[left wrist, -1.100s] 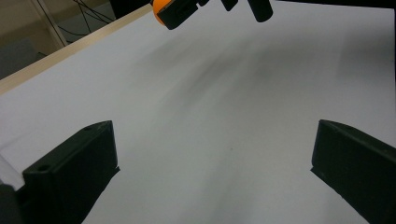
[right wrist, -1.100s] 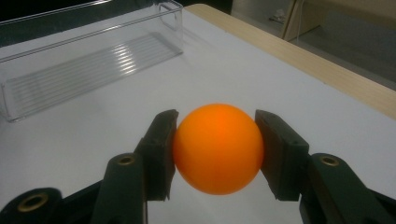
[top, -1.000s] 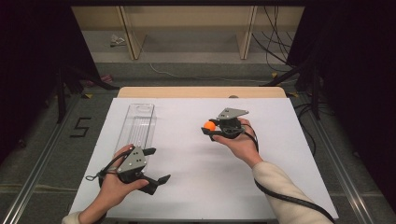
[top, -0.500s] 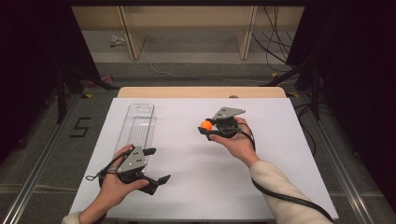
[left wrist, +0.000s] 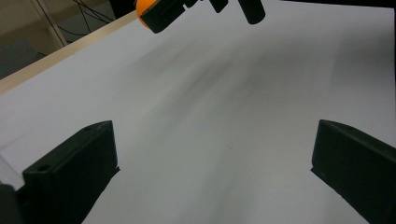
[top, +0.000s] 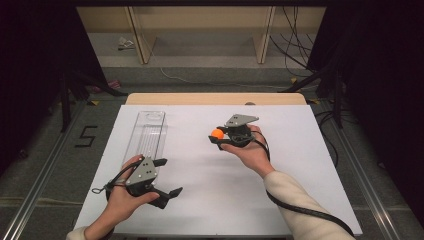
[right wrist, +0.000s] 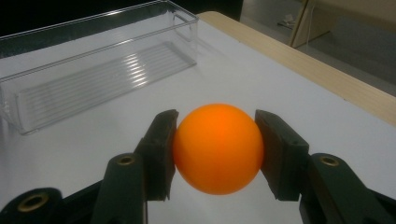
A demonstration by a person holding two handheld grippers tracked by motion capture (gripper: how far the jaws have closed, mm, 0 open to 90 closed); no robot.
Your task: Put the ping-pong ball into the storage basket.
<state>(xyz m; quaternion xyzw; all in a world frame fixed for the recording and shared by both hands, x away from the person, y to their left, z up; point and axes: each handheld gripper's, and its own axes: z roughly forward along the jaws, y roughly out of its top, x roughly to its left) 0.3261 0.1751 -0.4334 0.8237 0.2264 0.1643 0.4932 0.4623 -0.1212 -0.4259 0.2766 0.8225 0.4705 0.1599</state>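
While the right hand-held gripper [right wrist: 217, 147] clamps the orange ball [right wrist: 218, 148] above the desk [top: 300, 165], it has drifted slightly left toward the clear tray [top: 145, 137], likely its destination. Resting near the tray, the left hand-held gripper [top: 165, 177] gapes wide, empty.

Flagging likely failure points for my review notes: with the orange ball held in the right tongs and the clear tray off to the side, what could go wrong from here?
1. The orange ball is smooth and round, pinched between the two pads of the right tongs; it could squirt out and roll off the white table.
2. The clear tray is narrow, so a drop from height may miss or bounce out.
3. The left tongs stand open, not steadying the tray.
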